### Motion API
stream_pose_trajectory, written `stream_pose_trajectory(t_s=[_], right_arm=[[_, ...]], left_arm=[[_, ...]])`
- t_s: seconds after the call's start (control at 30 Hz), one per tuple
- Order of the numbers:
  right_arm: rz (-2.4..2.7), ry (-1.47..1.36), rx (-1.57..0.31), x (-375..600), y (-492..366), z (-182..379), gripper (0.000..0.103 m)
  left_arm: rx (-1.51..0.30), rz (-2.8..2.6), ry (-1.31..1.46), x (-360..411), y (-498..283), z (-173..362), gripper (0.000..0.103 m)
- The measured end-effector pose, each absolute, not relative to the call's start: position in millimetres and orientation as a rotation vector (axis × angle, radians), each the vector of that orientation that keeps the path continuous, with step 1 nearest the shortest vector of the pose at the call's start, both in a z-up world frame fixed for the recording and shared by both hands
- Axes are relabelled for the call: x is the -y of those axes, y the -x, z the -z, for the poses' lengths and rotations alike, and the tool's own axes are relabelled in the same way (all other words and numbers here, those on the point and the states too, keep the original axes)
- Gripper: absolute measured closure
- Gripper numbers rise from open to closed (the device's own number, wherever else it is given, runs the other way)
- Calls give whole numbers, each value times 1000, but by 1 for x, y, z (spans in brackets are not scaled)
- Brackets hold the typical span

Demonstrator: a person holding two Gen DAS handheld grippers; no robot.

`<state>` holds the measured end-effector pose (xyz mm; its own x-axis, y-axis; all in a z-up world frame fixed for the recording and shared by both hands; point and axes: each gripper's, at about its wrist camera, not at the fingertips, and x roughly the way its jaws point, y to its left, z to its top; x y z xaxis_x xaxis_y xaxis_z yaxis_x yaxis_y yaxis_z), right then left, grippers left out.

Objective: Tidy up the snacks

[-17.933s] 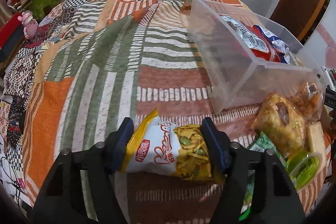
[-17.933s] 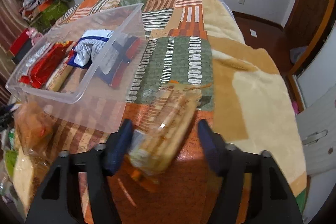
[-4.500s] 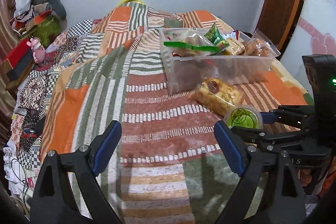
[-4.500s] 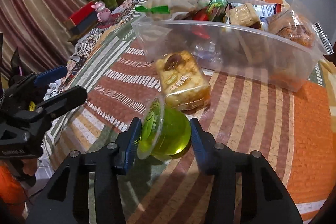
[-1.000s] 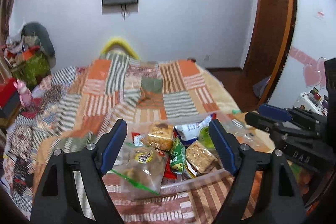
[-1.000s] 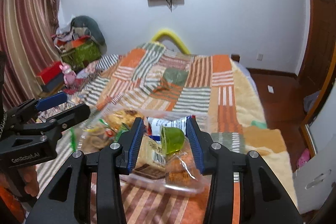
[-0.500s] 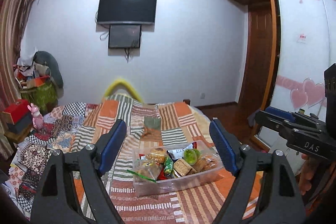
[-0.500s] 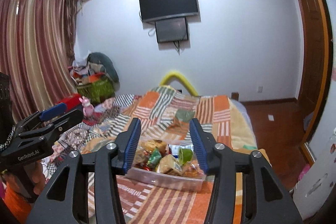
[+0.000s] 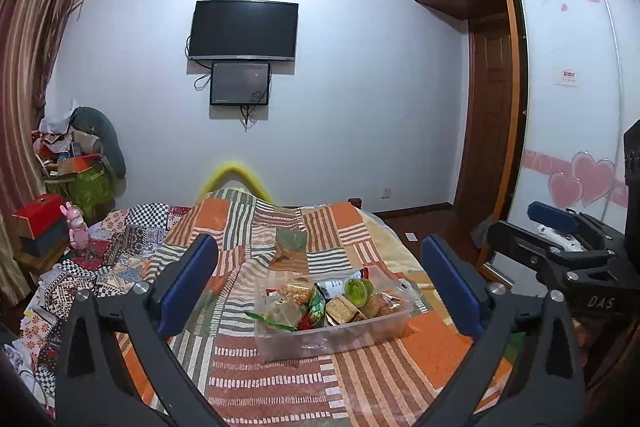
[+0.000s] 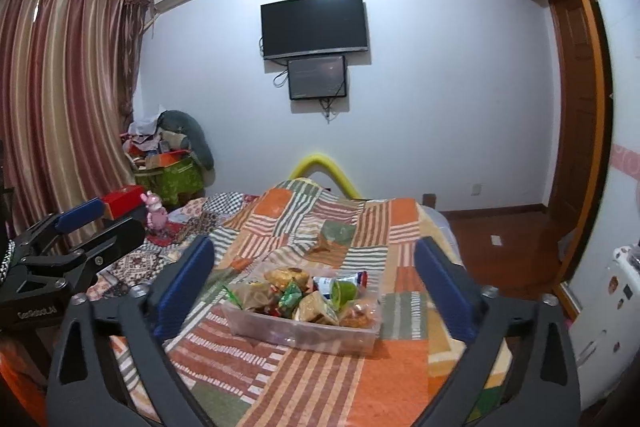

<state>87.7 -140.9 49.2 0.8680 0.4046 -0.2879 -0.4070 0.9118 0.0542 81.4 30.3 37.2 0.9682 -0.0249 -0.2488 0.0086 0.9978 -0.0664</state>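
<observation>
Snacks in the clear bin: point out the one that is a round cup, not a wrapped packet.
The green jelly cup, tipped sideways near the clear bin's far right end; the others are bags and wrapped cakes.

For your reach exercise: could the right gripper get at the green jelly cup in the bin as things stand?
Probably yes: the right gripper is open and empty, and the green jelly cup sits uncovered atop the snacks, though well ahead of it.

A clear bin (image 9: 332,337) sits on the patchwork quilt (image 9: 280,379) of the bed, near its foot, with the snack packets (image 9: 340,309) and a jelly cup (image 9: 357,291) inside it. Behind the bed, a television (image 9: 243,30) hangs on the far wall with a smaller screen (image 9: 240,83) just under it. A pile of belongings (image 9: 76,163) stands left of the bed; a wardrobe (image 9: 568,107) stands right
</observation>
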Motion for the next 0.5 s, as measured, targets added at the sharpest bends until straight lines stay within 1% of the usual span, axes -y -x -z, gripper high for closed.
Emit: stream_pose_trajectory(t_s=[0.5], right_arm=[[-424,5,-293,144,-81,-50,0]], left_arm=[[-250,17,66,-29,-78,-34,0]])
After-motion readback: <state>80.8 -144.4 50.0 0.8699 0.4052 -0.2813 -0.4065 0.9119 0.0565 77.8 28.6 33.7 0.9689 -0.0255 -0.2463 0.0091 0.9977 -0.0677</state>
